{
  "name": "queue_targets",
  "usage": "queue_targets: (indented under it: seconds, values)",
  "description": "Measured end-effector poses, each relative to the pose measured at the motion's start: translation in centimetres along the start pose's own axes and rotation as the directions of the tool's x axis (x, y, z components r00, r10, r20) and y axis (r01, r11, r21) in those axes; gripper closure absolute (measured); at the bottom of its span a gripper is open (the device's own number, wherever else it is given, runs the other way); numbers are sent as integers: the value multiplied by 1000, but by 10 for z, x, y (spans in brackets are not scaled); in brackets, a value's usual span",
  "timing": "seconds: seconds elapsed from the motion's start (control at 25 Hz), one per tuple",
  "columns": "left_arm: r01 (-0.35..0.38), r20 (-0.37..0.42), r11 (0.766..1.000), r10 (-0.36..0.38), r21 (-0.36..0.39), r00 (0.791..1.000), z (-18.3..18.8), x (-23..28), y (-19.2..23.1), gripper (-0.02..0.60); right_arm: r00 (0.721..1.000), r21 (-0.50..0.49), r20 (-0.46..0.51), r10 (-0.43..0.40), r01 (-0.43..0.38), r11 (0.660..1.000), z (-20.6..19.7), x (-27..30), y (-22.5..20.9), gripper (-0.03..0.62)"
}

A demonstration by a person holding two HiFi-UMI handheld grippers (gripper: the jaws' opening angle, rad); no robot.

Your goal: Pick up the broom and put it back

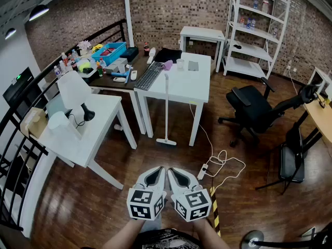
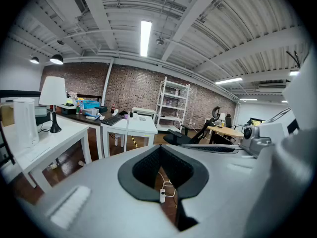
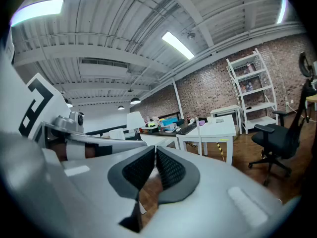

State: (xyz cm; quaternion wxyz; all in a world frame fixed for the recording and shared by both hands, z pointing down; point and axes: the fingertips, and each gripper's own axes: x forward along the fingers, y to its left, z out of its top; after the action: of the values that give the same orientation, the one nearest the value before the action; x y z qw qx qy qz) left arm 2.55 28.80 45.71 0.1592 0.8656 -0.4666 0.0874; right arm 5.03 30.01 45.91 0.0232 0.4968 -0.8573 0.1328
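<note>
The broom (image 1: 166, 105) stands upright against the front edge of the white table (image 1: 181, 84), its flat head (image 1: 166, 141) on the wooden floor. Its thin white handle also shows in the left gripper view (image 2: 127, 131) and the right gripper view (image 3: 200, 137). Both grippers hang side by side low in the head view, well short of the broom. My left gripper (image 1: 157, 170) (image 2: 159, 148) is shut with nothing in it. My right gripper (image 1: 173, 170) (image 3: 155, 148) is shut and empty too.
A white desk with a lamp (image 1: 74, 93) stands to the left, beside a black railing (image 1: 21, 154). A power strip and cable (image 1: 203, 170) lie on the floor right of the broom. A black office chair (image 1: 251, 108) and a white shelf (image 1: 257, 30) stand at the right.
</note>
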Motion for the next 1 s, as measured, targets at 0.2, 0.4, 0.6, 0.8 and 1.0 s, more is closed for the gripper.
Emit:
queue_targets:
  seconds: [0.2,0.4,0.6,0.8,1.0]
  values:
    - [-4,8,1000,4,-7,1000,19,35,34,577,1000,-4,1,-14,14,1000,11,43,-20,585]
    - [17,5,1000,-17,1,1000,47,74,73,577,999,-2,-1,-43,43,999,31,97,-37,582]
    - [46,-1,999,-46,-10,999,70,108,113,577,998,-1,-17,-67,67,998,46,151,-49,568]
    - [72,-2,997,-72,-21,997,86,133,155,577,996,2,-21,-91,91,996,55,201,-54,568]
    - [88,5,996,-88,-19,996,100,152,187,577,995,6,-17,-102,102,995,65,240,-57,559]
